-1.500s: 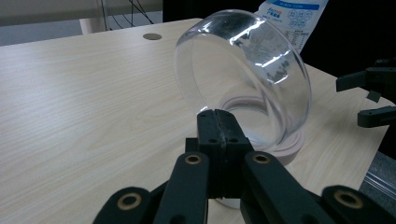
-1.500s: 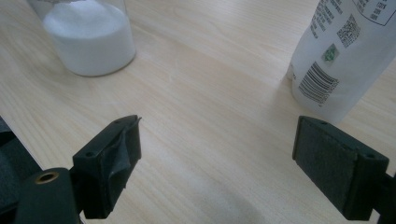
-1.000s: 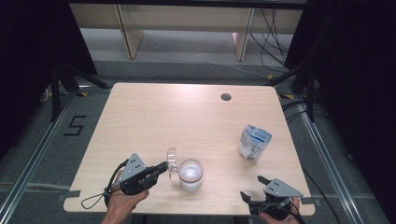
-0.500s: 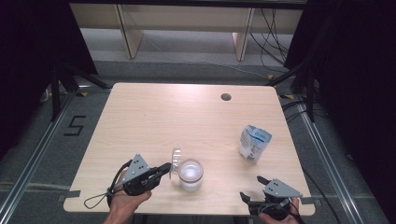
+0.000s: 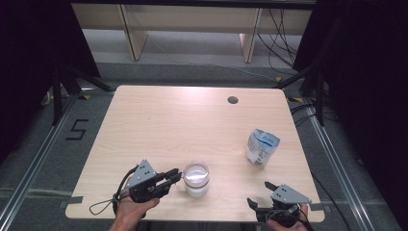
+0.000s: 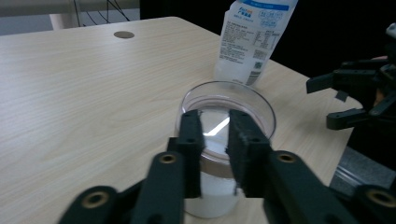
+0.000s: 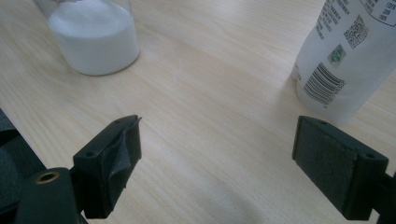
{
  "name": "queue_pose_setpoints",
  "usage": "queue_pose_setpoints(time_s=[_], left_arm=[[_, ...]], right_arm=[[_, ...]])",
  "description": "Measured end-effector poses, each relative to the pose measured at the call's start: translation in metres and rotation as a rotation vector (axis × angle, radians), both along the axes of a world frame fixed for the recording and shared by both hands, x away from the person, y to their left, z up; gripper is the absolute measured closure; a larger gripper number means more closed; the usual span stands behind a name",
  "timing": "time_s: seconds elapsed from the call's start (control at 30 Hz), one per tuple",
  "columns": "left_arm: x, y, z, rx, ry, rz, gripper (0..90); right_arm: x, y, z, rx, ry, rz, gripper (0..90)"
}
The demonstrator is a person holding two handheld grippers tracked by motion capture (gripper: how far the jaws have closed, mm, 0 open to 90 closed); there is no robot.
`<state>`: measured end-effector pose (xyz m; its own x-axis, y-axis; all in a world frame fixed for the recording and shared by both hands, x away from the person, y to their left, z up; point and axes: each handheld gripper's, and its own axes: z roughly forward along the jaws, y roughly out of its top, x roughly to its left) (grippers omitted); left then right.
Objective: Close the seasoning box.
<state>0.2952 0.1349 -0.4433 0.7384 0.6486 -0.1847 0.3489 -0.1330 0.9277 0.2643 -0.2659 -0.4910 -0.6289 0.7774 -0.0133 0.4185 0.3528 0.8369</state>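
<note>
A: Starting nearest us — we are holding the left gripper right at the glass jar, near the front edge of the table. Its jaws have just been opening a little, and in the left gripper view they are standing slightly apart with nothing between them, the tips at the jar's near wall.

B: And our right gripper is resting at the front right corner, jaws spread wide and empty, pointing toward the pouch.

A: What are we risking here?

B: We are judging the jar as smooth, clear and round, with white powder filling its lower part. Slick glass against narrow black pads could be slipping or tipping if we are nudging it low or off-centre, and with the mouth open the powder would be spilling across the pale wood-grain top.

A: Farther back?

B: The pouch is standing upright well apart from the jar — soft, glossy white film with blue print and a barcode. A careless swing could be knocking it over.
</note>
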Motion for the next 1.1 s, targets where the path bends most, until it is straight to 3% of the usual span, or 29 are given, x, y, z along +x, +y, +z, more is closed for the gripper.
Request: queue_pose_setpoints(time_s=[0.03,0.07,0.13,0.2,0.3,0.4,0.43,0.5,0.77,0.8,0.83,0.9,1.0,1.1], left_arm=[[-0.001,0.0,0.001,-0.001,0.017,0.003,68.3],[-0.001,0.0,0.0,-0.03,0.036,0.002,63.2],[-0.002,0.0,-0.001,-0.022,0.041,0.009,53.0],[-0.002,0.002,-0.002,-0.008,0.038,0.004,44.9],[-0.005,0.003,-0.004,-0.001,0.064,0.027,36.1],[-0.007,0.006,-0.006,0.004,0.067,0.03,32.7],[-0.009,0.006,-0.008,-0.013,0.079,0.033,31.6],[-0.011,0.008,-0.009,0.011,0.069,0.027,30.4],[-0.021,0.013,-0.016,0.019,0.072,0.034,26.9],[-0.022,0.013,-0.017,0.027,0.079,0.036,26.4],[-0.022,0.014,-0.017,0.03,0.082,0.043,26.1],[-0.023,0.014,-0.019,0.014,0.081,0.039,25.3],[-0.024,0.014,-0.02,0.028,0.072,0.036,24.9],[-0.026,0.013,-0.022,0.031,0.086,0.04,24.8]], right_arm=[[0.0,0.0,0.0,0.001,0.002,-0.002,16.4],[0.0,-0.001,0.0,0.001,-0.002,-0.002,16.4],[0.0,-0.001,0.001,0.013,0.011,-0.003,16.3],[0.001,-0.001,0.001,0.008,-0.015,0.004,16.3],[0.001,-0.001,0.002,0.042,-0.027,0.011,16.3],[-0.002,-0.001,0.003,0.059,-0.019,0.001,16.3],[-0.001,-0.001,0.003,0.067,-0.017,0.015,16.3],[0.0,-0.001,0.003,0.07,-0.023,0.027,16.3],[0.0,-0.001,0.002,0.124,-0.005,0.042,15.8],[0.001,-0.002,0.002,0.129,-0.026,0.041,15.8],[0.001,-0.001,0.002,0.148,-0.006,0.05,15.8],[0.001,0.0,0.002,0.143,-0.025,0.057,15.7],[-0.002,0.003,0.004,0.165,0.022,0.044,15.8],[-0.001,0.003,0.003,0.16,-0.003,0.057,15.8]])
